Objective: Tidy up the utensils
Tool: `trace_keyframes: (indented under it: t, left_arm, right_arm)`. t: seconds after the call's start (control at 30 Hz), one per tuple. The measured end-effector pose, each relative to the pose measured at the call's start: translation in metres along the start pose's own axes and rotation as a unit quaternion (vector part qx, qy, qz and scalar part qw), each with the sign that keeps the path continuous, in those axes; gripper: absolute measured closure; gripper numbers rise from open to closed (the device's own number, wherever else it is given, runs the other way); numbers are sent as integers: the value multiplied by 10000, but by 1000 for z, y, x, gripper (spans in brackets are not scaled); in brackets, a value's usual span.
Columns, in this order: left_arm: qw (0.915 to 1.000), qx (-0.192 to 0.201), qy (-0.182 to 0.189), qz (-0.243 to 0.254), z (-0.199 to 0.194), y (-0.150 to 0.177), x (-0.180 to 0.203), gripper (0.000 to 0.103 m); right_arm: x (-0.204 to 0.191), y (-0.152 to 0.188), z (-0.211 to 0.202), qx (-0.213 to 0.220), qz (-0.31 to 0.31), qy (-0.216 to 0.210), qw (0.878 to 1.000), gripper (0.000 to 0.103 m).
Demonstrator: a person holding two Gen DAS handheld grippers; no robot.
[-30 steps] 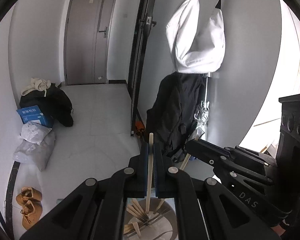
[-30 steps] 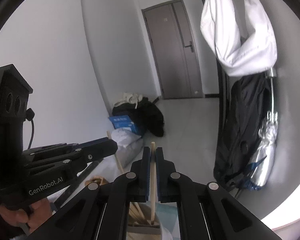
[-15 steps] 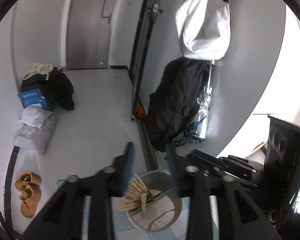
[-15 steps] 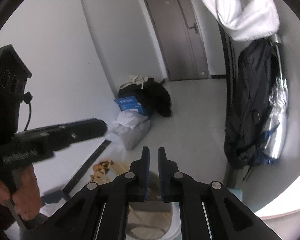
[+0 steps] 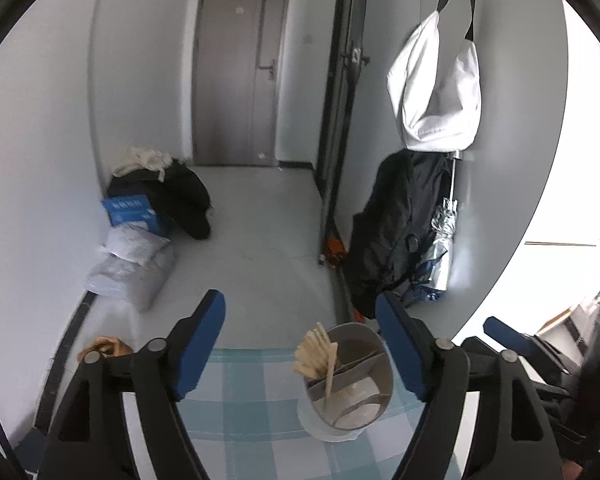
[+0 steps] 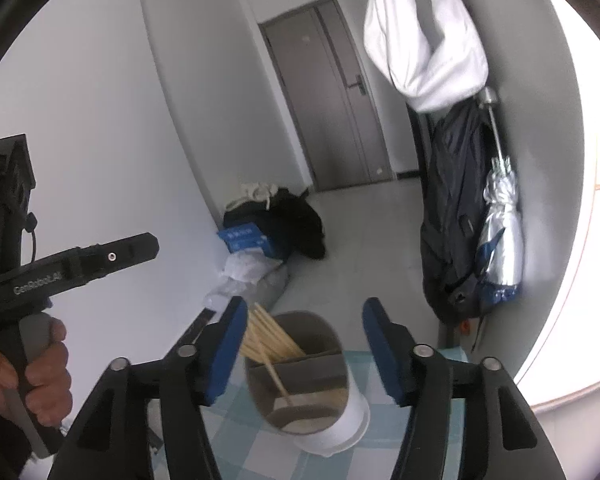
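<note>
Judging by the layout, sorting is well advanced: wooden chopsticks (image 5: 318, 354) stand bundled in one compartment of the round, smooth-walled utensil holder (image 5: 374, 392), near the far edge of the blue-checked tablecloth (image 5: 244, 384). Left gripper (image 5: 300, 342) and right gripper (image 6: 304, 346) are both opening, jaws wide, nothing between the pads. Whether further utensils remain cannot be told
</note>
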State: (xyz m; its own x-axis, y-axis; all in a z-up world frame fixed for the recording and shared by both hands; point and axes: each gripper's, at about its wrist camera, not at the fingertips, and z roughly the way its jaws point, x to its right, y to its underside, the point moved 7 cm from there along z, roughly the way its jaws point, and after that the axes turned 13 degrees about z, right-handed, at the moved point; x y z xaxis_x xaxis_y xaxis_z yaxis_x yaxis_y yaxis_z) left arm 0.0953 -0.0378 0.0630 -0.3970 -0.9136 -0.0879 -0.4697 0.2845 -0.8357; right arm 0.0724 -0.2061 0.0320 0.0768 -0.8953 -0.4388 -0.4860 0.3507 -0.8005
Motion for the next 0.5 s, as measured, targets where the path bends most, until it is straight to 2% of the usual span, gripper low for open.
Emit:
trace_keyframes:
  t: [0.17, 0.33, 0.4, 0.5]
  left_arm:
    - [9993, 286, -252, 45, -23, 11, -1, 13]
    - [9974, 601, -395, -96, -45, 26, -2, 11]
    - [9970, 628, -431, -159, -50, 33, -2, 6]
    - [9967, 628, -478, -196, -51, 46, -1, 3]
  right_arm:
    - [-7, 11, -23, 193, 20, -3, 9998, 22]
    - [-12, 26, -45, 527, -135, 90, 9985, 15]
    - [-14, 31, -52, 653, -192, 135, 9976, 13]
    - [-16, 42, -60, 780, -250, 127, 9966, 9]
